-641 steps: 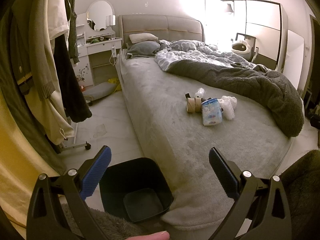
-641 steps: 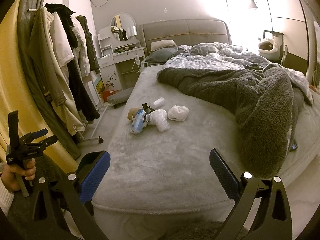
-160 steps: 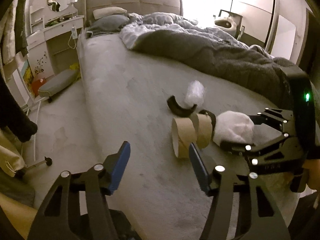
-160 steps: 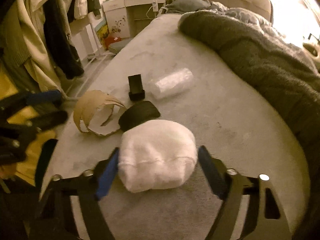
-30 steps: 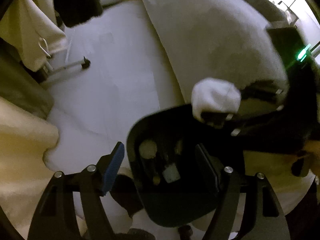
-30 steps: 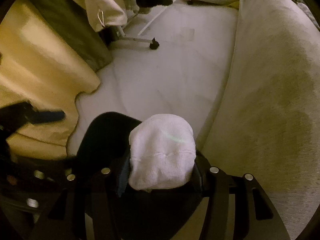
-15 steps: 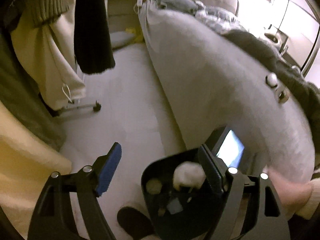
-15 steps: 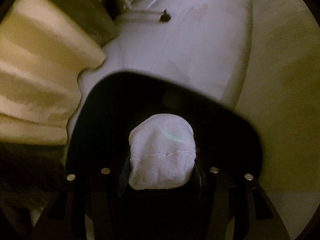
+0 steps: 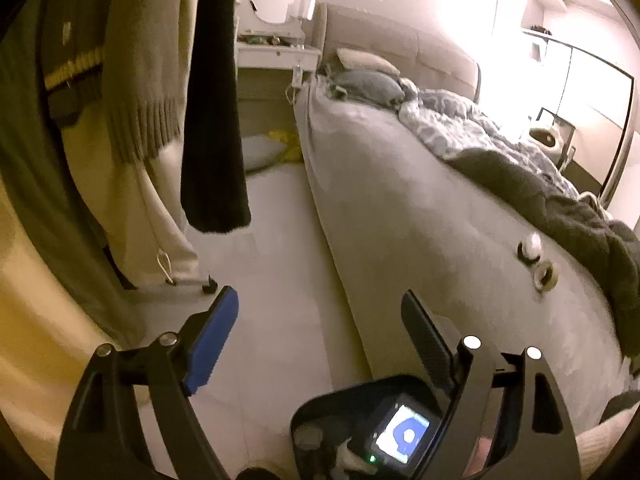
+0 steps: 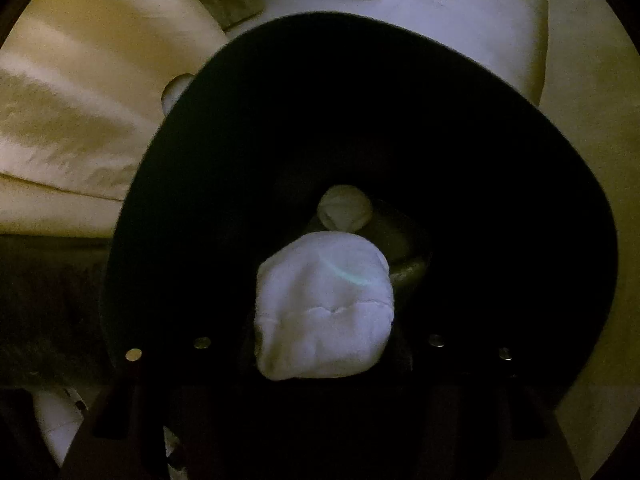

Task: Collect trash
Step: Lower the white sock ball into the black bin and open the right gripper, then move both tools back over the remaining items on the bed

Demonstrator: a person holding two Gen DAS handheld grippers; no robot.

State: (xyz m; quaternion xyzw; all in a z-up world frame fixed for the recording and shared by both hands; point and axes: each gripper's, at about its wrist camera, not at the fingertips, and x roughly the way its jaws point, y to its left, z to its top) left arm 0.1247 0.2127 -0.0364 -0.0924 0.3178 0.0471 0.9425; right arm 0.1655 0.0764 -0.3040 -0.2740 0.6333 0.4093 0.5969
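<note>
now that your right gripper (image 10: 324, 344) has carried the white fluffy wad (image 10: 324, 308), still clamped, down inside the black plastic bin (image 10: 200, 128), release it; your left gripper (image 9: 320, 344) hangs open above.

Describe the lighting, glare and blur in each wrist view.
Left wrist view: glare from the upper right washes out the wall and wardrobe; warm cast, fisheye bending, slight motion blur on the bed. Right wrist view: very dark inside the black bin; only the white bundle reads clearly, and the gripper fingers are lost in shadow.
</note>
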